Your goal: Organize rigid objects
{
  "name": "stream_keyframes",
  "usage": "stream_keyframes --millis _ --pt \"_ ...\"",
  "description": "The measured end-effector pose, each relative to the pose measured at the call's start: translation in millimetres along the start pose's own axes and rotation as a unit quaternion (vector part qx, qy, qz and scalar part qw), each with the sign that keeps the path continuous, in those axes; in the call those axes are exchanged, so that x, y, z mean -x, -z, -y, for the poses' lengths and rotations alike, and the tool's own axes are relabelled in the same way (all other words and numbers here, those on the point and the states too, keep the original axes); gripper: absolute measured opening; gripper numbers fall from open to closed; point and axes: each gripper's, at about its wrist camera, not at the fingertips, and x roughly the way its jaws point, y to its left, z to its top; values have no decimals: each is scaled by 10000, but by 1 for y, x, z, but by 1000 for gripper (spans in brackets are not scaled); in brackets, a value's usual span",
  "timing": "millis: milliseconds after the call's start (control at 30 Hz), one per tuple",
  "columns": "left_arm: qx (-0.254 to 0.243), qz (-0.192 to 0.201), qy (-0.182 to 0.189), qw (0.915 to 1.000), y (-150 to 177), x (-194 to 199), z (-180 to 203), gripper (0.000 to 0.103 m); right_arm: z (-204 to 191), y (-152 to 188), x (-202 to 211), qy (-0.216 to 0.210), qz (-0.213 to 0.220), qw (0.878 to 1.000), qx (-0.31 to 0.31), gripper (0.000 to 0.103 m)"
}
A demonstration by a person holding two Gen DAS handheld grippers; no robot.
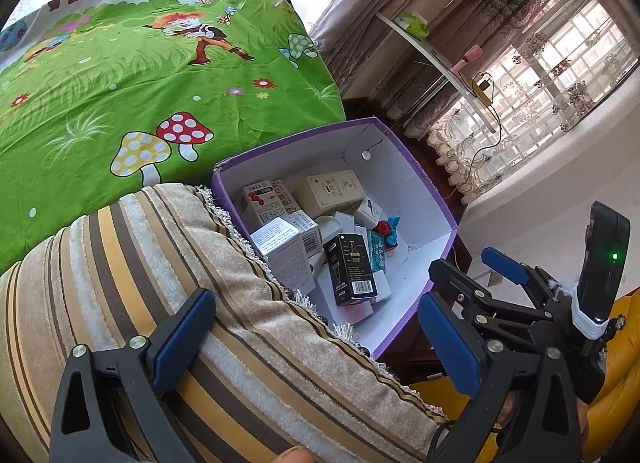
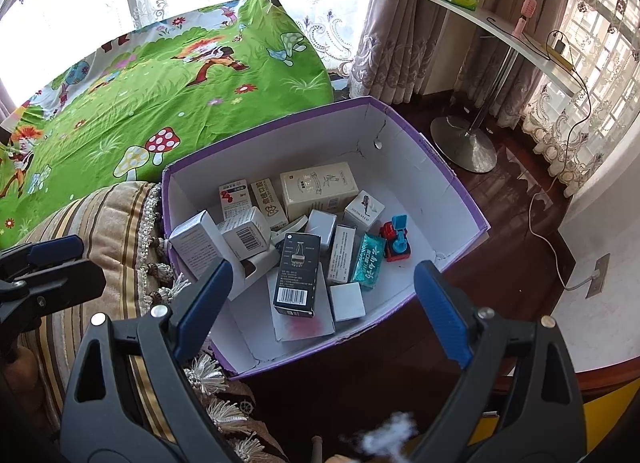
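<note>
A purple cardboard box (image 1: 424, 191) (image 2: 404, 167) with a white inside stands between the bed and the floor. In it lie several small cartons, among them a black box (image 1: 352, 269) (image 2: 296, 275) and a cream box (image 1: 334, 193) (image 2: 318, 191). A teal packet (image 2: 366, 261) and a red and blue toy (image 1: 388, 233) (image 2: 396, 239) lie there too. My left gripper (image 1: 316, 343) (image 2: 68, 263) is open over the striped cushion, left of the box, with nothing between its fingers. Above the box's near edge hangs my right gripper (image 2: 322, 309) (image 1: 476, 269), open and empty.
A striped fringed cushion (image 1: 168, 263) (image 2: 100, 215) presses against the box's left side. Behind it lies a green cartoon bedsheet (image 1: 140, 75) (image 2: 160, 95). A white shelf table on a round metal foot (image 2: 464, 143), curtains and a trailing cable stand to the right on the dark wood floor.
</note>
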Motion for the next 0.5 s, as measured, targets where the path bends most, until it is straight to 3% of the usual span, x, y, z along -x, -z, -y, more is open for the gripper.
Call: stream_keyframes --millis 500 --pt "-208 -7 -117 9997 -2 -5 5 103 1 1 -1 -18 -13 10000 -45 93"
